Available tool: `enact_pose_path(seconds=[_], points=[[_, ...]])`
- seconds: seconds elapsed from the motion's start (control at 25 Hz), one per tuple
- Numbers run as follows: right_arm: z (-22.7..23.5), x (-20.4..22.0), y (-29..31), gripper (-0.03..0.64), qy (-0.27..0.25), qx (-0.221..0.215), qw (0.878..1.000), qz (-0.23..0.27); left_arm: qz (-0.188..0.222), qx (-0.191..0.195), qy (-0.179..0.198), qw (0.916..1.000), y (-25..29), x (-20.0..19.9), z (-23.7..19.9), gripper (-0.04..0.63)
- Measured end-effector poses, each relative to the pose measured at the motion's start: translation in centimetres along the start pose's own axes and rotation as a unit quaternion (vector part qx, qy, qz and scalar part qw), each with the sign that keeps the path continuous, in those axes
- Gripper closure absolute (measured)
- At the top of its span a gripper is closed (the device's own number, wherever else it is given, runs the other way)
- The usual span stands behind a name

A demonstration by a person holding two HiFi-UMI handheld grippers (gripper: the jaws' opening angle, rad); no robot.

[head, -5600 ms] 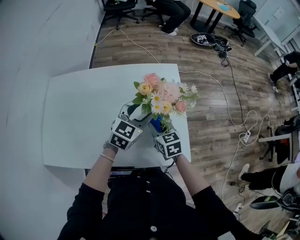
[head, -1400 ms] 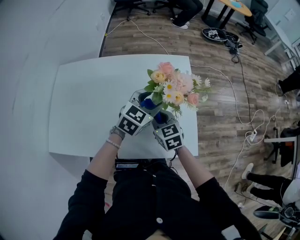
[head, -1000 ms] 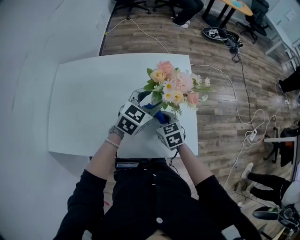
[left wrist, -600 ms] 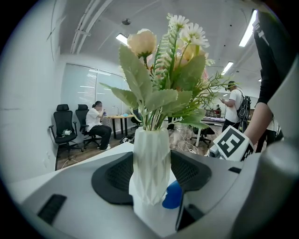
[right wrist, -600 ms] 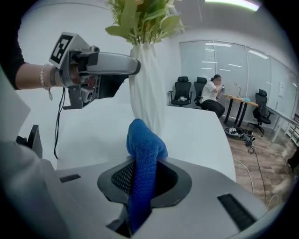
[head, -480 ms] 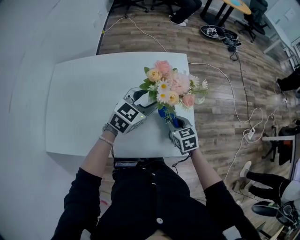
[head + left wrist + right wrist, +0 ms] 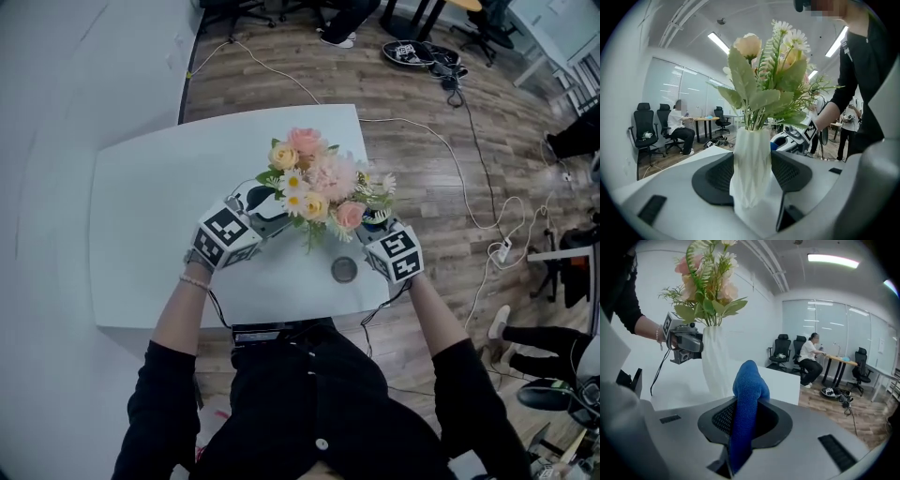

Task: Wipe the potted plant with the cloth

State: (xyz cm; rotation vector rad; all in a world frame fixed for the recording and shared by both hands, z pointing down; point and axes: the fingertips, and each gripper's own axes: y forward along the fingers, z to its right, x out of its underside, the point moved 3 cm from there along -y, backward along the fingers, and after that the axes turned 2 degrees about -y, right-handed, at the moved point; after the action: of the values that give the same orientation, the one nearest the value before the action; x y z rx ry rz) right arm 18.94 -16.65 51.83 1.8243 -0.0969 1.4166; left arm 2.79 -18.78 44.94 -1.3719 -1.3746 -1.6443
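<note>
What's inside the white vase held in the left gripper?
Green stems and leaves rise from the white vase, carrying peach, pink and daisy-like flowers. The foliage covers the vase's mouth, so its inside and any filling cannot be seen in any view.

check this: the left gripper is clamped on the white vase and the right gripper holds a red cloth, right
Not quite: the cloth is blue, not red, as the right gripper view shows. The right gripper does hold it, and the left gripper is clamped on the white vase.
</note>
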Motion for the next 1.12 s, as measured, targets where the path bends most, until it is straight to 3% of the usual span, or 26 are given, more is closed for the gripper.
enact_pose_path(seconds=[0.28, 0.52, 0.72, 1.12], points=[[2.4, -4.1, 1.9, 0.531, -0.073, -0.043, 0.996, 0.028, 0.015, 0.042, 0.006, 0.9990, 0.0, 0.3, -0.5, 0.334], [0.7, -6.9, 3.3, 0.531, -0.122, -0.115, 0.985, 0.047, 0.024, 0.061, -0.004, 0.9979, 0.0, 0.4, -0.8, 0.334], [-1.8, -6.6, 4.5, 0.531, -0.122, -0.166, 0.977, 0.058, 0.029, 0.064, -0.003, 0.9975, 0.3, 0.4, -0.8, 0.334], [-2.4, -4.1, 6.3, 0.531, -0.116, -0.184, 0.975, 0.035, 0.023, 0.070, 0.008, 0.9973, 0.4, 1.1, -0.7, 0.334]])
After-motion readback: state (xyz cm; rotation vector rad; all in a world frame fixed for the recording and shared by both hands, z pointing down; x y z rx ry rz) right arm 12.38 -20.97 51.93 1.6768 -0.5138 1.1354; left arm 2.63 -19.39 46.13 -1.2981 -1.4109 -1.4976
